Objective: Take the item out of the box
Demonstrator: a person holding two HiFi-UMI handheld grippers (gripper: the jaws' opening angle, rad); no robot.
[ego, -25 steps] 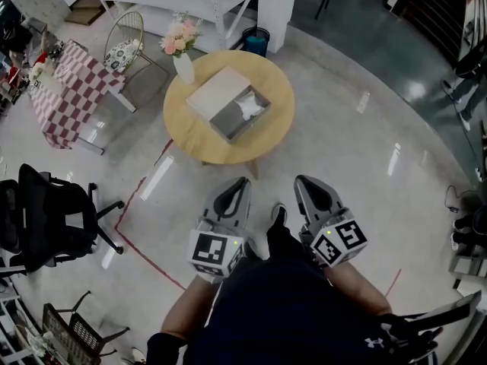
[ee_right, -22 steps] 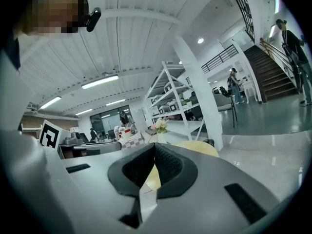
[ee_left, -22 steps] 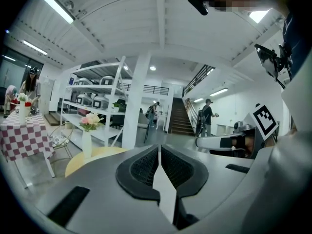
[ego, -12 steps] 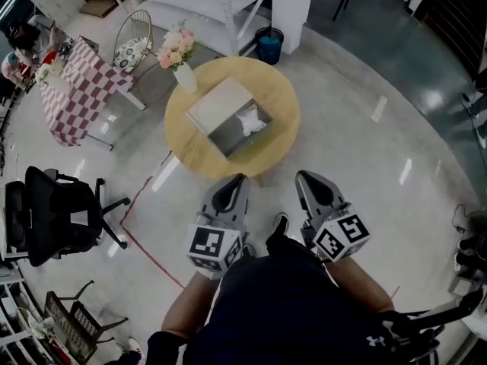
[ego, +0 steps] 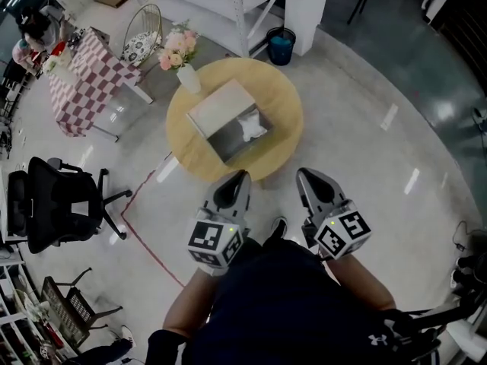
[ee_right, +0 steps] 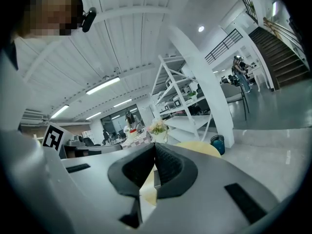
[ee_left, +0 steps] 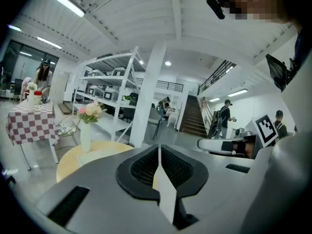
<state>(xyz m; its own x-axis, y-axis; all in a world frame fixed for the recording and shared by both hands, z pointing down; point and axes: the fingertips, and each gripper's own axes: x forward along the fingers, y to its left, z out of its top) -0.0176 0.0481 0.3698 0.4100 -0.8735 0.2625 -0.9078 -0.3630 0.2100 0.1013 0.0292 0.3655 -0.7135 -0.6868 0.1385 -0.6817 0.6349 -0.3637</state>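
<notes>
Table [ego: 190, 144] nearer; left hand-held gripper [ego: 240, 176], right hand-held gripper [ego: 303, 173] closed, empty.

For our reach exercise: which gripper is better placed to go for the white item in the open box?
Probably left: the left gripper points nearly straight at the white item; the right gripper sits further aside.

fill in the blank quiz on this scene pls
The open grey box sits on a light wooden table whose top is ____ in shape.
The crumpled item inside the box is ____ in colour.
The white vase beside the box holds ____ flowers.
The left gripper and right gripper both have their jaws ____.
Missing: round; white; pink; shut
</notes>
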